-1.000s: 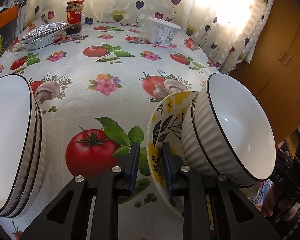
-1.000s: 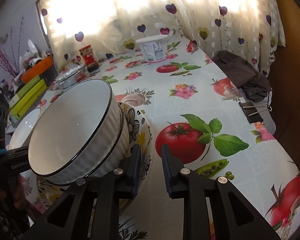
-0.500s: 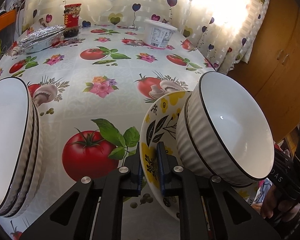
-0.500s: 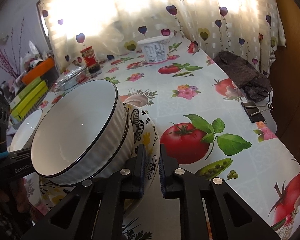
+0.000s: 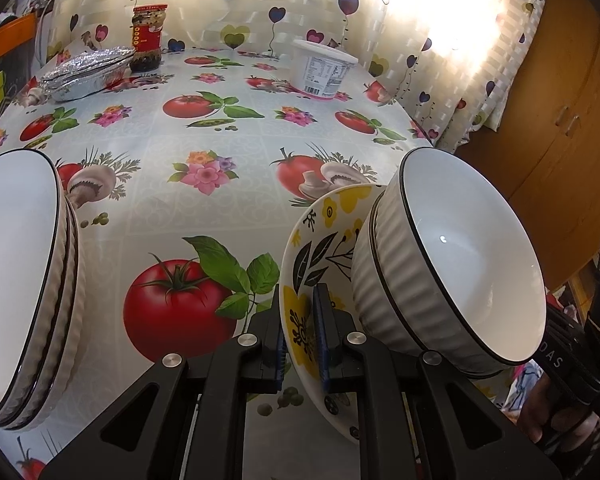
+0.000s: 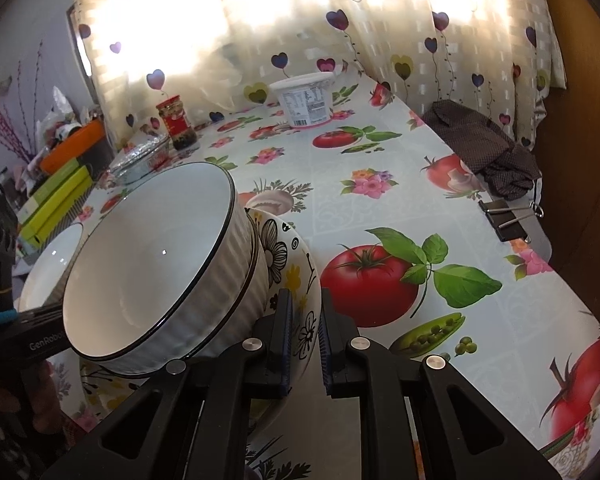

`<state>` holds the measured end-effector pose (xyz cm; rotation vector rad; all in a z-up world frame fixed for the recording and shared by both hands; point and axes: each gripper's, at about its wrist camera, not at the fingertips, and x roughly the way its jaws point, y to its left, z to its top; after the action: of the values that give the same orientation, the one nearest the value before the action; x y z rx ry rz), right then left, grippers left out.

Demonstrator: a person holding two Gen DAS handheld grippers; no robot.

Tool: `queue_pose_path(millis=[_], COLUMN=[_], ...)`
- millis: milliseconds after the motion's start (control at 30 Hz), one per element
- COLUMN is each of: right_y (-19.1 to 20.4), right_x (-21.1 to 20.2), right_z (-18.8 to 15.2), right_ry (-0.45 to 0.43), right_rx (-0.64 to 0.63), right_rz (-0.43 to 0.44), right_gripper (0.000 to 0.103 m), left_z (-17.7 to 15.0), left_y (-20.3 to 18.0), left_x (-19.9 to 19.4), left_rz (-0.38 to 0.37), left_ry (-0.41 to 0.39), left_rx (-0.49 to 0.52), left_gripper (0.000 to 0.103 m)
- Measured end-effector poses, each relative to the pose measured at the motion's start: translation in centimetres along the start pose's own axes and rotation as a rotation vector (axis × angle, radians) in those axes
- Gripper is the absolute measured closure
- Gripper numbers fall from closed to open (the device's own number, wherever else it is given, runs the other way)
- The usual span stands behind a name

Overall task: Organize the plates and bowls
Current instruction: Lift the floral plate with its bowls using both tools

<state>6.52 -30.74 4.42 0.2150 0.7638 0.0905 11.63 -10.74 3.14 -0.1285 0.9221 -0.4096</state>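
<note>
A floral plate (image 5: pixel 328 248), white with yellow blossoms and black leaves, is gripped at opposite rim edges: the left gripper (image 5: pixel 300 336) is clenched on one edge and the right gripper (image 6: pixel 304 344) on the other. Two nested white ribbed bowls (image 5: pixel 452 264) with thin black rims are carried in the plate, tilted in both views. The plate is seen at the near end of a table (image 5: pixel 220 208) covered by a glossy cloth printed with tomatoes, mushrooms, peas and flowers. Well to the left of the plate, a stack of shallow white ribbed dishes (image 5: pixel 24 280) with black rims is seen. Far beyond the plate, a white tub (image 5: pixel 322 70), a red-labelled jar (image 5: pixel 147 38) and a foil-covered dish (image 5: pixel 88 74) are set by a heart-patterned curtain (image 5: pixel 440 40). Right of the plate, a wooden cabinet (image 5: pixel 560 120) is seen. A dark cloth (image 6: pixel 484 148) and a binder clip (image 6: pixel 508 216) are found at the table's right edge.
</note>
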Motion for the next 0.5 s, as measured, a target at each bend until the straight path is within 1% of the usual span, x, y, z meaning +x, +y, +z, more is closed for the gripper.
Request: queue_pose_path(millis=[100, 300, 500], right_y=[0.17, 0.34, 0.8], right_x=[-0.03, -0.07, -0.08], right_z=[0.02, 0.07, 0.31], right_ry=[0.004, 0.014, 0.007], right_rx=[-0.008, 0.018, 0.014], right_rz=[-0.012, -0.004, 0.01], right_gripper=[0.09, 0.09, 0.09], left_z=[-0.01, 0.07, -0.04], left_y=[0.03, 0.07, 0.7], left_x=[-0.08, -0.62, -0.87], left_rz=[-0.001, -0.004, 0.0], left_ry=[0.002, -0.011, -0.015], left_rx=[-0.004, -0.001, -0.024], left_gripper=[0.09, 0.09, 0.09])
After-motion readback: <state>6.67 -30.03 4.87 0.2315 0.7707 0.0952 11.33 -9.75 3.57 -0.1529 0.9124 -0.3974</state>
